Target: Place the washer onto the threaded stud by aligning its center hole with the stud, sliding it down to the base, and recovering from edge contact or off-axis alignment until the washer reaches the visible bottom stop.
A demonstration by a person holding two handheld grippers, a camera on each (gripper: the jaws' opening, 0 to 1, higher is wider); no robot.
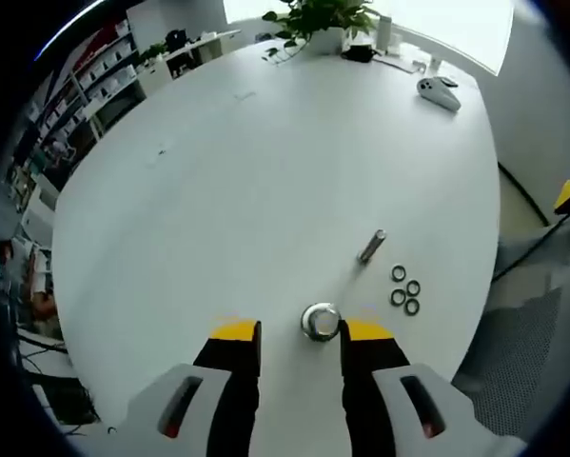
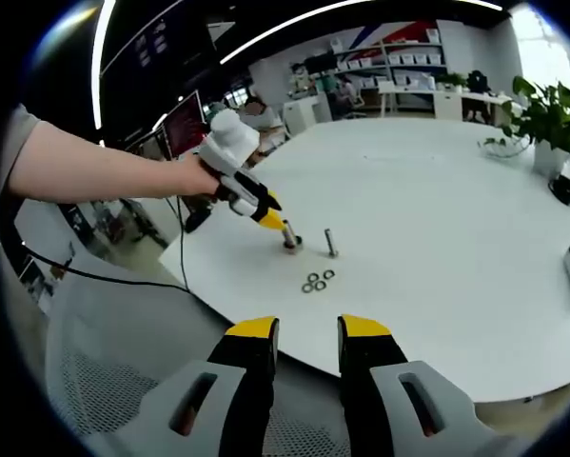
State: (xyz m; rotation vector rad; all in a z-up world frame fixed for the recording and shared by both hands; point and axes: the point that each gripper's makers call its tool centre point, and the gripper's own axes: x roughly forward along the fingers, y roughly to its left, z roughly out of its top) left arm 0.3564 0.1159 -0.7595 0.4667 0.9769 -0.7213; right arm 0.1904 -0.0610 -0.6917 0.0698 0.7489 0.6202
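Note:
A short threaded stud (image 1: 371, 246) stands on the white table (image 1: 246, 171), with several small washers (image 1: 405, 288) lying loose beside it. My left gripper (image 1: 302, 331) is open and low over the table. A round shiny metal piece (image 1: 320, 322) sits between its yellow tips, close to the right-hand jaw and not gripped. In the right gripper view, a person's hand holds that left gripper (image 2: 270, 219) beside the metal piece (image 2: 291, 240), with the stud (image 2: 331, 243) and washers (image 2: 316, 282) just past it. My right gripper (image 2: 308, 328) is open and holds nothing, hanging off the table's near edge.
A potted plant (image 1: 323, 19) and a white game controller (image 1: 440, 90) stand at the table's far side. A grey mesh chair (image 2: 113, 381) sits under my right gripper by the table edge (image 2: 265, 333). Shelves and desks line the room behind.

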